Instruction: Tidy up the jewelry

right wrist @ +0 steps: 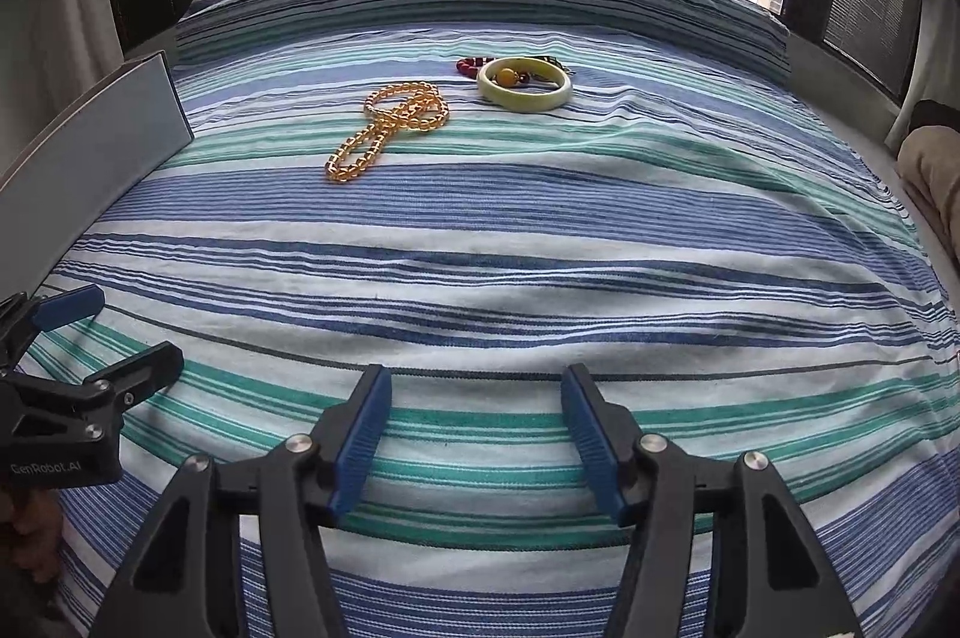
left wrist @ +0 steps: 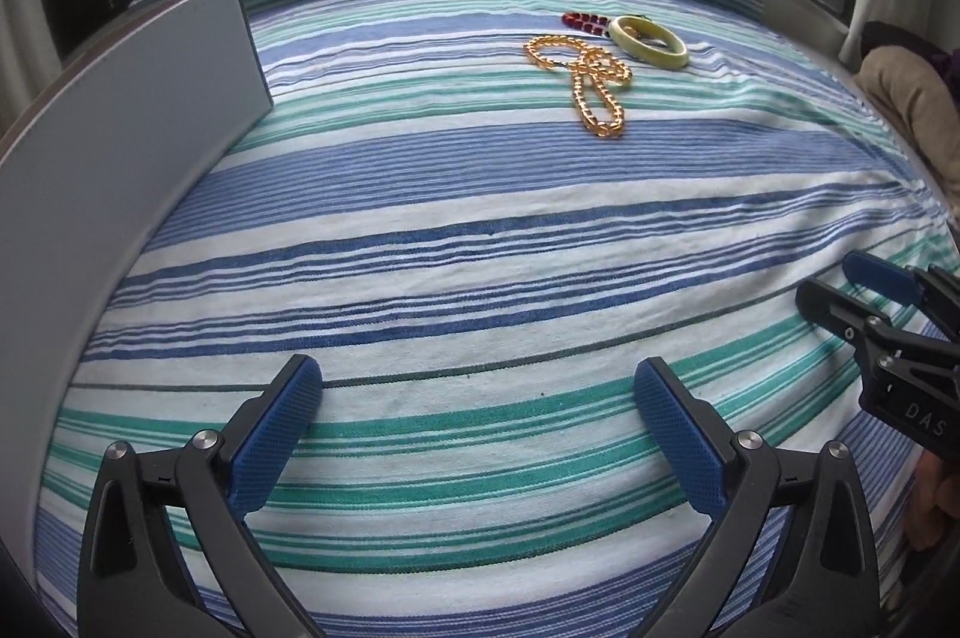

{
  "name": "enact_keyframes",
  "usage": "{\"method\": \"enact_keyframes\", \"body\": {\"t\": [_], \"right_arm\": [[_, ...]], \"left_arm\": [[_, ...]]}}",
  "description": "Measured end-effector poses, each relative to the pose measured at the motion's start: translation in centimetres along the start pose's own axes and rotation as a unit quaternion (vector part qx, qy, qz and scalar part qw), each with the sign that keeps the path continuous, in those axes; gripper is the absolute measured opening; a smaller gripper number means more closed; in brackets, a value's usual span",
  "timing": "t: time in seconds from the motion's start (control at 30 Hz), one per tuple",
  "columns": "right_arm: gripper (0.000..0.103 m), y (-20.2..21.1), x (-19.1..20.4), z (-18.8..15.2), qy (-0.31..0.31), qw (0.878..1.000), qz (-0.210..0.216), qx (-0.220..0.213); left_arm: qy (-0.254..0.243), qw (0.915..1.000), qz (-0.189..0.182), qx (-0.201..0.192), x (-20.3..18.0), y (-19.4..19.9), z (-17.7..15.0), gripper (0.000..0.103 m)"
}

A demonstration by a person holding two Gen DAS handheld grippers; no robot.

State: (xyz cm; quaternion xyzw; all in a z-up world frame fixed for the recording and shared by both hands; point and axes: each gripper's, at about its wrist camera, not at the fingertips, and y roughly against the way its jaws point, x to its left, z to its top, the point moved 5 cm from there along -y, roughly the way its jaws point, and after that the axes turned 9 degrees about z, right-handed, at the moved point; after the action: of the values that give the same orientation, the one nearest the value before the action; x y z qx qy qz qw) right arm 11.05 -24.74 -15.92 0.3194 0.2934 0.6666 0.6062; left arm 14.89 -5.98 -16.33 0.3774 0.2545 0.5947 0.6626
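Left wrist view: left gripper jaws wide apart, empty, over the striped bed; amber bead necklace lies well beyond it, touching the pale green bangle, red beads behind. Right wrist view: right gripper jaws apart, empty; necklace just left of the bangle. Risk, judged: the doubled strand may snag or drag the bangle when lifted.

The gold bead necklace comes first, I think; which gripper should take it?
Probably the left gripper: the gold bead necklace lies left of the bangle, and its jaws stand wider.
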Motion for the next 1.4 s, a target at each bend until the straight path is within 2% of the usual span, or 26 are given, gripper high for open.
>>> {"method": "enact_keyframes", "body": {"t": [0.43, 0.5, 0.57, 0.63, 0.73, 0.83, 0.9, 1.0, 1.07, 1.13, 1.17, 1.2, 1.23, 1.27, 1.3, 1.33, 1.4], "right_arm": [[0.062, -0.1, 0.2, 0.0, 0.001, 1.0, -0.001, 0.001], [0.063, -0.1, 0.1, 0.0, 0.0, 1.0, -0.001, 0.001], [0.063, -0.1, 0.1, 0.0, 0.0, 1.0, -0.001, 0.001], [0.063, -0.1, 0.1, 0.0, 0.0, 1.0, 0.0, 0.001], [0.063, -0.1, 0.2, 0.0, 0.0, 1.0, -0.001, 0.001], [0.063, -0.1, 0.2, 0.0, 0.0, 1.0, -0.001, 0.001], [0.063, 0.0, 0.2, 0.1, 0.0, 1.0, -0.001, 0.001], [0.064, 0.0, 0.2, 0.0, 0.0, 1.0, 0.0, 0.001], [0.064, 0.0, 0.3, 0.0, 0.0, 1.0, 0.0, 0.001], [0.065, 0.0, 0.3, 0.0, 0.0, 1.0, 0.001, 0.002], [0.065, 0.0, 0.4, 0.0, 0.0, 1.0, 0.001, 0.002], [0.065, 0.0, 0.4, -0.1, 0.0, 1.0, 0.001, 0.002], [0.065, 0.0, 0.4, -0.1, 0.0, 1.0, 0.001, 0.002], [0.065, 0.0, 0.5, -0.1, 0.0, 1.0, 0.001, 0.002], [0.065, 0.0, 0.4, -0.1, 0.0, 1.0, 0.001, 0.002], [0.065, 0.0, 0.4, -0.1, 0.001, 1.0, 0.001, 0.002], [0.066, 0.0, 0.5, -0.1, 0.001, 1.0, 0.001, 0.002]], "left_arm": [[0.001, 1.0, 0.0, 0.002, 0.1, 0.0, 0.0, 0.102], [0.003, 0.9997, 0.005, 0.024, 0.2, 0.2, 0.1, 0.102], [0.018, 0.9988, -0.029, 0.035, 0.1, 1.0, 1.4, 0.102], [0.028, 0.9972, -0.065, 0.022, -0.3, 2.3, 4.0, 0.102], [0.02, 0.9962, -0.085, 0.002, -1.7, 2.6, 8.8, 0.102], [0.023, 0.9956, -0.091, -0.008, -3.6, 0.5, 13.1, 0.102], [0.021, 0.9958, -0.089, 0.005, -5.1, -2.6, 15.1, 0.102], [0.013, 0.9981, -0.049, 0.033, -6.8, -8.0, 16.5, 0.101], [0.007, 0.9986, -0.026, 0.046, -7.4, -10.6, 16.6, 0.096], [0.017, 0.9991, -0.028, 0.026, -7.5, -11.2, 17.1, 0.094], [0.018, 0.9994, -0.023, 0.021, -7.5, -11.4, 17.2, 0.091], [0.014, 0.9996, -0.018, 0.017, -7.5, -11.4, 17.3, 0.079], [0.008, 0.9999, -0.014, 0.004, -7.5, -11.2, 17.2, 0.056], [-0.001, 0.9998, -0.02, -0.006, -7.5, -10.9, 17.0, 0.043], [-0.009, 0.9996, -0.026, -0.01, -7.5, -10.6, 16.7, 0.019], [-0.013, 0.9994, -0.031, -0.01, -7.3, -10.4, 16.4, 0.013], [-0.01, 0.999, -0.044, -0.004, -6.5, -9.7, 15.4, 0.013]]}}
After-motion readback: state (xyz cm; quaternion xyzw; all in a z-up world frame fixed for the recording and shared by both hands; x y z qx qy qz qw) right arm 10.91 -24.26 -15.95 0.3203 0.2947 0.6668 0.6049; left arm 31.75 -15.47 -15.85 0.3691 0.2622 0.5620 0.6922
